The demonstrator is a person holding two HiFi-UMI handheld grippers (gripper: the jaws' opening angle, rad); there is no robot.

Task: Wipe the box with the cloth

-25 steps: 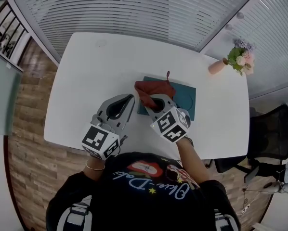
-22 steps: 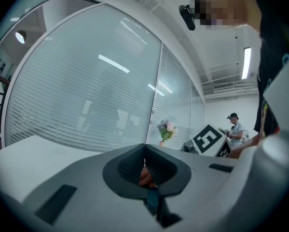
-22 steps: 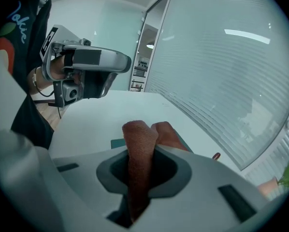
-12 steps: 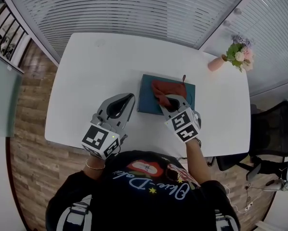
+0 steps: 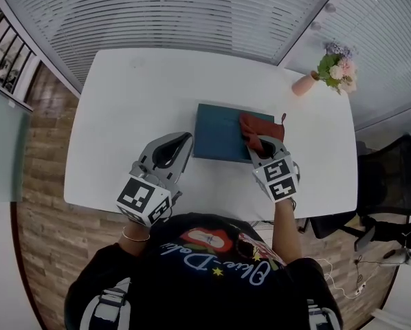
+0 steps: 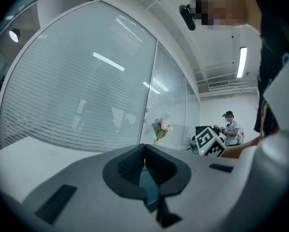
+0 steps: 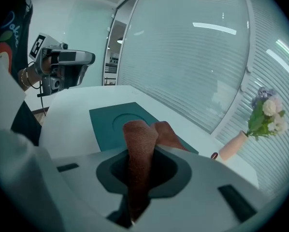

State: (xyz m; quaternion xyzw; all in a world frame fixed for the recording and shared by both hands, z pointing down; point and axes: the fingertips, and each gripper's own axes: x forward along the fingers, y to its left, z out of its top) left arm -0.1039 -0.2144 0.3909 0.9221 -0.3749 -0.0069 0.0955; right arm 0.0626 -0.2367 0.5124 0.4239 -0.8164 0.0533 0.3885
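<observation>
A flat dark teal box (image 5: 223, 131) lies on the white table (image 5: 143, 95). The rust-red cloth (image 5: 255, 130) rests on the box's right end, and my right gripper (image 5: 258, 145) is shut on it. In the right gripper view the cloth (image 7: 140, 149) rises between the jaws above the teal box (image 7: 116, 123). My left gripper (image 5: 172, 145) hovers left of the box near the table's front edge, its jaws closed together with nothing held. The left gripper view shows those jaws (image 6: 144, 166) meeting.
A pink vase of flowers (image 5: 327, 72) stands at the table's back right corner, also visible as flowers (image 7: 266, 115) in the right gripper view. A black office chair (image 5: 387, 191) sits right of the table. Glass walls with blinds surround the far side.
My right gripper has dragged the cloth rightward across the box, from its left end to its right end. The left gripper has stayed put.
</observation>
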